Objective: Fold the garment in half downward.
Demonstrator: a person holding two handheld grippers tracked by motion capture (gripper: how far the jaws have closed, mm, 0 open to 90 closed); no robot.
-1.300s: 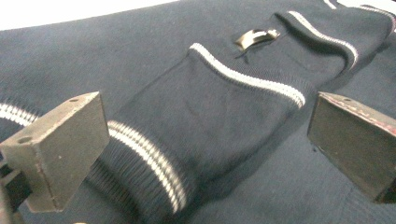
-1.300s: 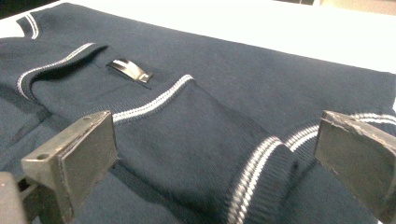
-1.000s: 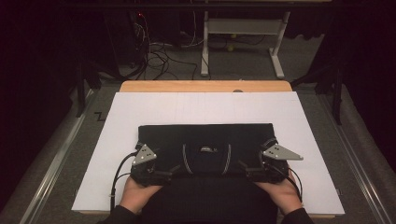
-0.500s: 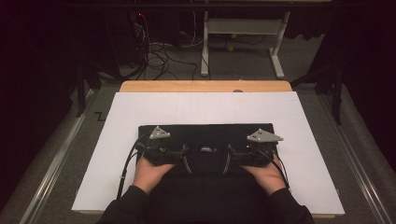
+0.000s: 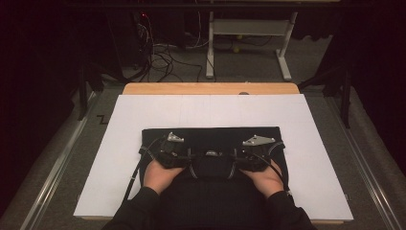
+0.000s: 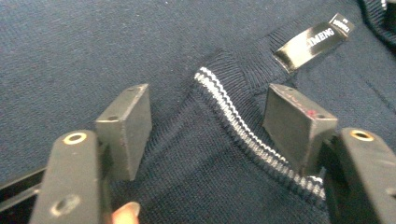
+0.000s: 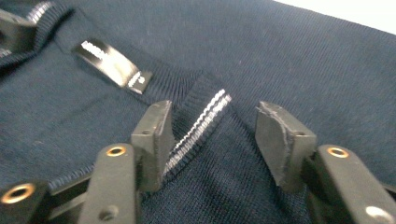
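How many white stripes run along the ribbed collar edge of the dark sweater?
2. Both stripes lie side by side along the collar edge of the sweater, between the right gripper's jaws; the left gripper view shows the same pair.

White sheet (image 5: 210, 112) beyond sweater (image 5: 210, 136) unobstructed.

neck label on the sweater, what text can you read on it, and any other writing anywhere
"MEING": white letters on the black neck label of the navy sweater, left gripper view; the start of the word is lost in glare.
Small white tab at that label's end: print too small to read.
Same label in the right gripper view: white print too blurred to read.
High view: no legible text.
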